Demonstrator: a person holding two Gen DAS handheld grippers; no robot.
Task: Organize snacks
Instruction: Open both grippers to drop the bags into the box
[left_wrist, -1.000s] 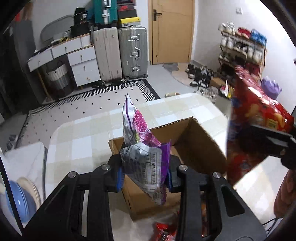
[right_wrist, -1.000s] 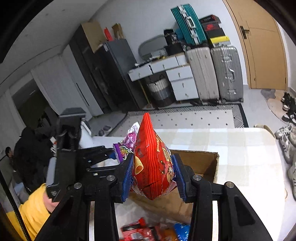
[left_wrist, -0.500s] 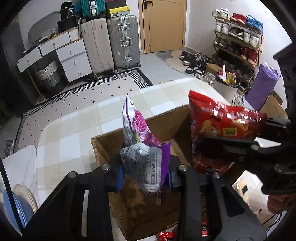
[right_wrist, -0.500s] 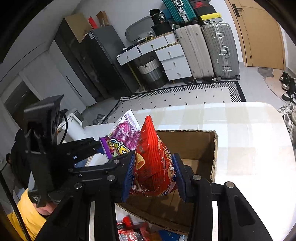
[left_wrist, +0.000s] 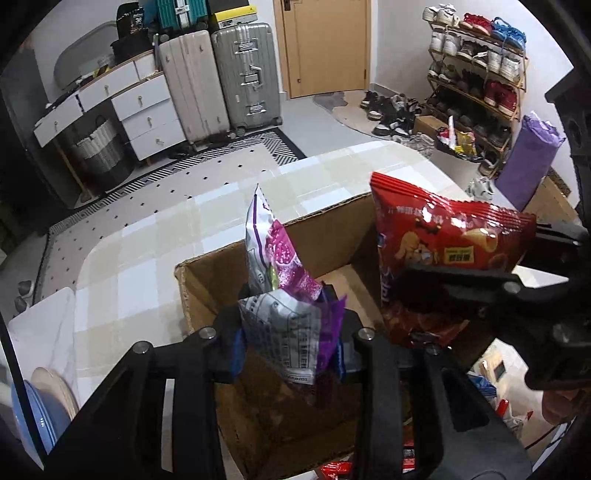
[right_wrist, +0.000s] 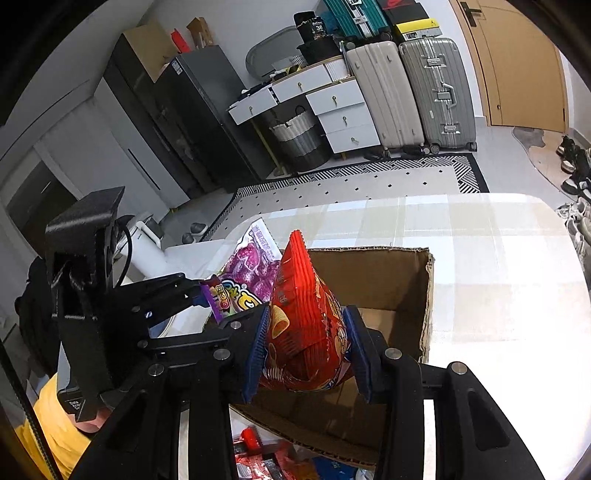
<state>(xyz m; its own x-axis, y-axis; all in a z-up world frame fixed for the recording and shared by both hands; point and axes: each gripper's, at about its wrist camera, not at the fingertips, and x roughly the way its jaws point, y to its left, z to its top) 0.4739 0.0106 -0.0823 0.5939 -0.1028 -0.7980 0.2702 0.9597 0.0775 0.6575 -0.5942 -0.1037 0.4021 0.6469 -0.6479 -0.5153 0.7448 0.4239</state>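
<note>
Here, above an open cardboard box: left gripper pinching a purple snack bag. Beside it, right gripper clamped on a red chip bag. More packets just outside the box.

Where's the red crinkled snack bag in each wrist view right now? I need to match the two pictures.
Left wrist view: the red crinkled snack bag is at right of centre, clamped in the right gripper over the box.
Right wrist view: same bag at centre, between the blue-padded fingers.
Shared landmark: the open brown cardboard box beneath it on the checked table.
</note>
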